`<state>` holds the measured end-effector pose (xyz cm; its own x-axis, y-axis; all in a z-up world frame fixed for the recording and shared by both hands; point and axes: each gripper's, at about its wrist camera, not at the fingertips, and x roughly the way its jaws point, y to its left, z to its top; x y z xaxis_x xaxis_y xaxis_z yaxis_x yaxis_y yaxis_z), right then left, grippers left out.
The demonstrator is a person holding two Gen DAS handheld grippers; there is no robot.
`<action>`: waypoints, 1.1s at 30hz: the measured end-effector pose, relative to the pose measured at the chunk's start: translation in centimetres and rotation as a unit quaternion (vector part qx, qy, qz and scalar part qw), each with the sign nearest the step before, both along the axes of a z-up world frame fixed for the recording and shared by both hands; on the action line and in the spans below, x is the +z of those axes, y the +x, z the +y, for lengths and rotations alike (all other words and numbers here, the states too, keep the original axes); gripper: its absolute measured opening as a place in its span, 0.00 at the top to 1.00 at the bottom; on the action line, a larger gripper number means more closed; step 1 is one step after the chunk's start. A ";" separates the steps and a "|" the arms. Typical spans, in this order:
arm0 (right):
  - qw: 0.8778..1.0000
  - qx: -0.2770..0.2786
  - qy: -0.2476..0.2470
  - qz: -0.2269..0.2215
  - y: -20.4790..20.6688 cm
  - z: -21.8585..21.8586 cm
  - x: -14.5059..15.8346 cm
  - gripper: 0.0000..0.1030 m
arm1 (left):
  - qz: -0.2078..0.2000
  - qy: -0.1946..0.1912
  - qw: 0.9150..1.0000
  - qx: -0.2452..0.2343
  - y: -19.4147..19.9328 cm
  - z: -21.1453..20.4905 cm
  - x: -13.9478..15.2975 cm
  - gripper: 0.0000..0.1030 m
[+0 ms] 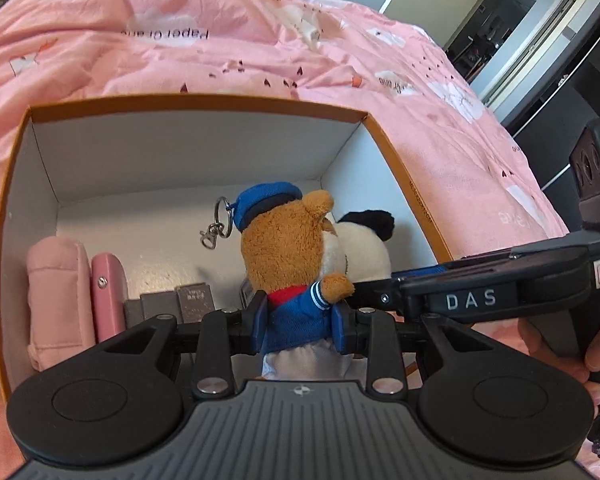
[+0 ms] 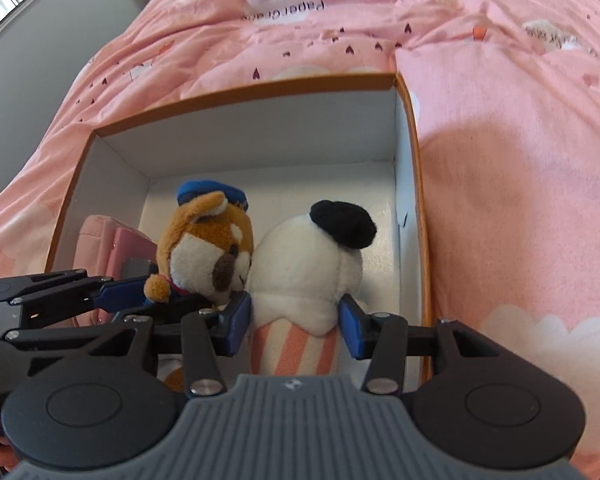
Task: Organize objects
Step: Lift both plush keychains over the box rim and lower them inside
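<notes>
An open box (image 1: 204, 105) (image 2: 256, 88) with an orange rim and white inside lies on a pink bed. My left gripper (image 1: 300, 326) is shut on a brown plush bear (image 1: 288, 248) in a blue cap and blue jacket, held inside the box; a metal key ring (image 1: 220, 222) hangs from its cap. My right gripper (image 2: 296, 328) is shut on a white plush toy (image 2: 308, 272) with a black ear and a pink-striped body, held right of the bear (image 2: 208, 240) and touching it. The right gripper (image 1: 396, 292) reaches in from the right in the left wrist view.
At the box's left end stand a pink pouch (image 1: 56, 296), a pink case (image 1: 108, 296) and small grey boxes (image 1: 172, 304). The pink duvet (image 1: 220, 40) surrounds the box. An open doorway (image 1: 512, 28) lies beyond the bed. A hand (image 1: 572, 344) grips the right handle.
</notes>
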<state>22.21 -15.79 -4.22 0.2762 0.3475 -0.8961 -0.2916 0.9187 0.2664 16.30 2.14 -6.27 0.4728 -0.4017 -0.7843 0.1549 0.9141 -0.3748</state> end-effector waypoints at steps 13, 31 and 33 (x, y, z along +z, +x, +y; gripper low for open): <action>1.000 0.002 -0.015 0.003 0.1 0.3 -0.3 0.50 | 0.012 0.039 0.999 -0.003 0.0 -0.9 -1.5 0.65; 0.997 0.052 -0.047 0.012 0.1 0.8 0.0 0.45 | 0.043 0.052 0.998 -0.005 0.0 -0.8 -1.6 0.55; 0.998 0.051 -0.046 0.014 0.0 0.5 0.1 0.45 | 0.031 0.055 0.998 -0.009 -0.3 -0.7 -1.0 0.55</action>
